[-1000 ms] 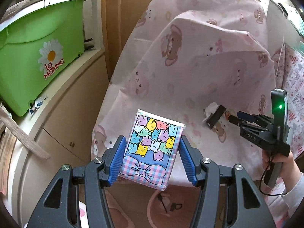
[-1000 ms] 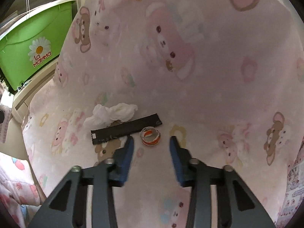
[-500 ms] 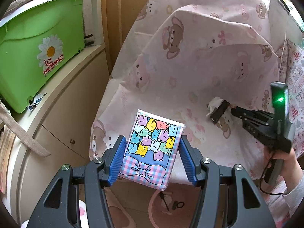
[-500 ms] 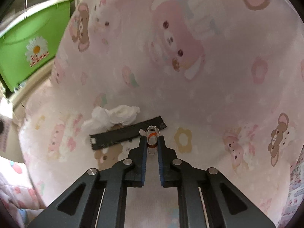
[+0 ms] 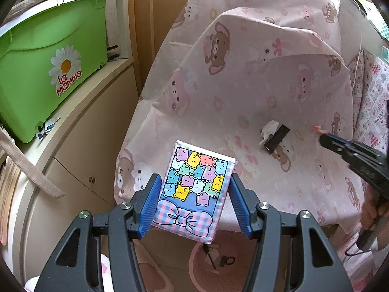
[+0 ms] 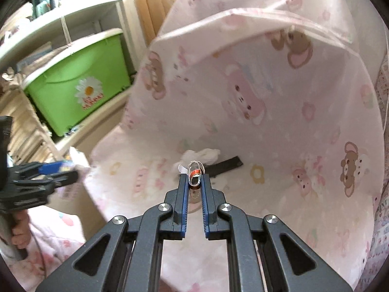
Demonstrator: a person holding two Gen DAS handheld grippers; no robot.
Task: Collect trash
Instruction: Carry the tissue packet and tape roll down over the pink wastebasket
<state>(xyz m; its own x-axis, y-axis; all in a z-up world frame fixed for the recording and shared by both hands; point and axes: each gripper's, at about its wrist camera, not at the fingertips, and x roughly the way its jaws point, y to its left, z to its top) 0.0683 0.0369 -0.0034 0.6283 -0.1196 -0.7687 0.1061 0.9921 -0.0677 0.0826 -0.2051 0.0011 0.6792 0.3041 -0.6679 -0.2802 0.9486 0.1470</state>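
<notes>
Lifted off the sheet, right gripper has just clamped the squashed tape ring, elongated along its fingers.

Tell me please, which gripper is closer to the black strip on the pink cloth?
Right. The right gripper hangs just in front of the black strip, pinching a small ring; the left gripper stays farther back, holding a pouch.

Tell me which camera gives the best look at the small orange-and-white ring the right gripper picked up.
The right wrist view: the small ring sits centred, squashed between the right gripper pads and lifted clear of the pink sheet. The left wrist view shows only an orange speck at that gripper's tip, far right.
</notes>
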